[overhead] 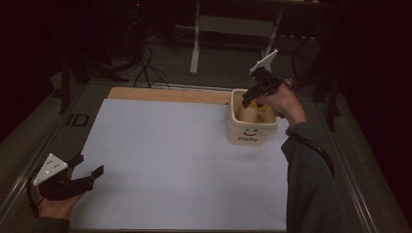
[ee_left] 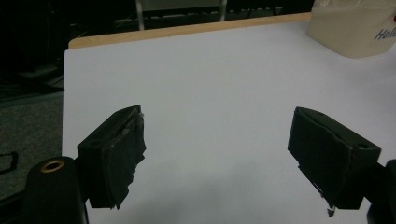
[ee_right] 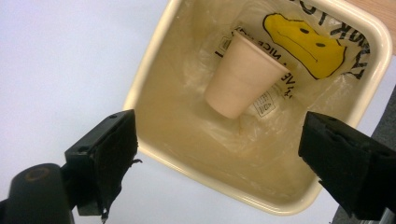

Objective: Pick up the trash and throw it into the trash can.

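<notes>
Down at about seven o'clock on the table, the left gripper (overhead: 90, 165) sits in the person's left hand (overhead: 56, 204) over the near left corner of the white sheet (overhead: 170, 160). Its jaws stand wide apart with nothing between them; in the left gripper view the gripper (ee_left: 217, 154) looks out over bare sheet, with a strip of the wooden table edge (ee_left: 187, 30) at twelve o'clock and a corner of the cream bin (ee_left: 355, 28) at about one o'clock.

Across the middle the sheet lies flat, and the two grippers are well apart.

Over at roughly two o'clock stands the cream bin (overhead: 252, 133), a smiling face and the word "Hello" on its near wall, close to the far right corner of the sheet. The right gripper (overhead: 250, 97), held in the person's right hand (overhead: 286, 104), hangs just above the bin's open top, tilted down into it. In the right gripper view its jaws are spread, released, one on either side of the bin's mouth, gripping nothing. Below the gripper (ee_right: 217, 154) a paper cup (ee_right: 243, 77) lies tipped on its side inside the bin (ee_right: 149, 84), resting on a clear plastic liner (ee_right: 322, 51) printed with a yellow face and black lettering. The cup is clear of both jaws.
</notes>
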Demonstrator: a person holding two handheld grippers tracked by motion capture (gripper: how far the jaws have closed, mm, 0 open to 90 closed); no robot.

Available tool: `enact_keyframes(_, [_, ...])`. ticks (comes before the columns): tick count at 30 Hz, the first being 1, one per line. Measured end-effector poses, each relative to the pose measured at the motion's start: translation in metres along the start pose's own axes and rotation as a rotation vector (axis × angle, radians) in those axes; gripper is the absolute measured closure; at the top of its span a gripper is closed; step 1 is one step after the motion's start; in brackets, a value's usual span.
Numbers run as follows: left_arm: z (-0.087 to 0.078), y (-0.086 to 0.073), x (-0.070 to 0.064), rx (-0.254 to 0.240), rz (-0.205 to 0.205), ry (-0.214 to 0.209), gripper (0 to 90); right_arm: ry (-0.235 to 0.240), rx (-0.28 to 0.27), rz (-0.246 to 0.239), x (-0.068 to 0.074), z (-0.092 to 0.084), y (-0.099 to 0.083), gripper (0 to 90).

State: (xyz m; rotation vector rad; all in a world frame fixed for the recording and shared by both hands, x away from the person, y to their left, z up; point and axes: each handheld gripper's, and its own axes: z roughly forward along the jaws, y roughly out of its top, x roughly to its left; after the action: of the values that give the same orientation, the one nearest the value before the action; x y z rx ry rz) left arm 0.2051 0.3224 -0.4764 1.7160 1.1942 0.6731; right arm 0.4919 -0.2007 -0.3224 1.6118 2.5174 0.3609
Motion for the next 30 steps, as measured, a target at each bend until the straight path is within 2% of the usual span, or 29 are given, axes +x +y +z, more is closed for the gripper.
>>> enact_keyframes(12, [0.000, 0.000, 0.000, 0.005, 0.002, 0.001, 18.8, 0.018, -0.065, -0.033, -0.007, -0.006, -0.013, 12.4])
enact_keyframes(17, [0.000, 0.001, -0.001, 0.001, 0.004, 0.003, 18.9, 0.030, -0.120, -0.049, -0.011, -0.010, -0.024, 13.0])
enact_keyframes(20, [0.000, 0.000, -0.001, 0.000, 0.001, 0.000, 19.0, 0.054, -0.163, -0.051, -0.015, -0.012, -0.032, 13.2])
enact_keyframes(25, [0.000, 0.000, 0.000, -0.003, -0.004, 0.001, 19.0, 0.056, -0.227, -0.080, -0.018, -0.013, -0.048, 13.1])
enact_keyframes(30, [0.000, 0.000, -0.001, -0.002, -0.005, 0.001, 19.0, 0.075, -0.272, -0.069, -0.020, -0.012, -0.061, 13.0])
